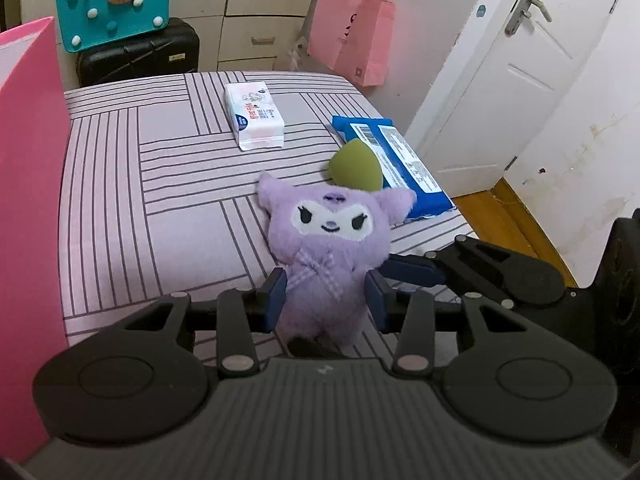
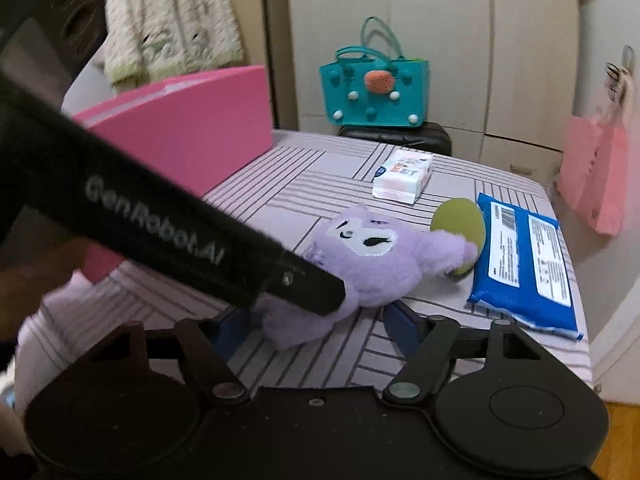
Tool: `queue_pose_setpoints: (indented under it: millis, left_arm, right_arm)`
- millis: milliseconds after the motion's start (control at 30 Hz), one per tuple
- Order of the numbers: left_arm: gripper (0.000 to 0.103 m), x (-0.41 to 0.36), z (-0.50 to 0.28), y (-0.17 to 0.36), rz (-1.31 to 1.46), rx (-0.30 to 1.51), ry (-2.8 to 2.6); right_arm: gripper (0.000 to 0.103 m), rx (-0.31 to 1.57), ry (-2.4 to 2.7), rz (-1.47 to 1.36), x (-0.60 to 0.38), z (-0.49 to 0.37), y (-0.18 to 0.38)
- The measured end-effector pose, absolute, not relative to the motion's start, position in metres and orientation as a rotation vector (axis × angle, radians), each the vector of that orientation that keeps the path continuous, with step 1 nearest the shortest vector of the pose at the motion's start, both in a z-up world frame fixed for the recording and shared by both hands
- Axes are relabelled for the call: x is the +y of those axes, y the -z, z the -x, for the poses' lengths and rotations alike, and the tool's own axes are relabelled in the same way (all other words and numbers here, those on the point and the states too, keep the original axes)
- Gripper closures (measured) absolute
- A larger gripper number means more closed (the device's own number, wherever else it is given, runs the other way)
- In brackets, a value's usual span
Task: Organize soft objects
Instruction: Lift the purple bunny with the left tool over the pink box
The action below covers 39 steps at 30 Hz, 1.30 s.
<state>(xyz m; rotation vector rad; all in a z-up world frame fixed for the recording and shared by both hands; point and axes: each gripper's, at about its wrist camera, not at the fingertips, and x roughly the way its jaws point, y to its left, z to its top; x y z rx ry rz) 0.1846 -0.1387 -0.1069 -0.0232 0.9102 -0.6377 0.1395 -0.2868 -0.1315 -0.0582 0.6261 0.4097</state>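
Observation:
A purple plush toy (image 1: 326, 248) with a white face and a gingham bow lies on the striped purple table (image 1: 120, 216). My left gripper (image 1: 326, 296) straddles its lower body, with the blue pads against both sides. A green egg-shaped sponge (image 1: 354, 168) lies just behind its head. In the right wrist view the plush (image 2: 376, 264) lies between my right gripper's (image 2: 320, 328) spread blue pads. The left gripper's black body crosses in front and hides part of it. The sponge (image 2: 458, 226) touches the plush's ear.
A white tissue pack (image 1: 254, 116) lies farther back. A blue wet-wipe pack (image 1: 394, 160) lies at the table's right edge. A pink box (image 1: 24, 208) stands at the left. A teal bag (image 1: 112, 4) sits on a black suitcase (image 1: 140, 54); a pink paper bag (image 1: 354, 36) hangs nearby.

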Motion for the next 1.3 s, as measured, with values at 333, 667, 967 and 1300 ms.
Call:
queue_pose_setpoints:
  millis: [333, 667, 967, 1300]
  left_arm:
    - [0.062, -0.143, -0.171, 0.111, -0.016, 0.866, 0.606]
    - [0.062, -0.141, -0.155, 0.105, -0.066, 0.895, 0.570]
    - [0.063, -0.129, -0.133, 0.086, -0.083, 0.893, 0.581]
    - [0.063, -0.106, -0.110, 0.064, -0.061, 0.894, 0.632]
  right_arm:
    - [0.051, 0.592, -0.374, 0.032, -0.277, -0.134, 0.133]
    - [0.057, 0.630, -0.430, -0.092, -0.282, -0.129, 0.130]
    - [0.058, 0.619, -0.438, -0.070, -0.272, -0.111, 0.112]
    - [0.057, 0.606, -0.429, -0.027, -0.250, -0.088, 0.086]
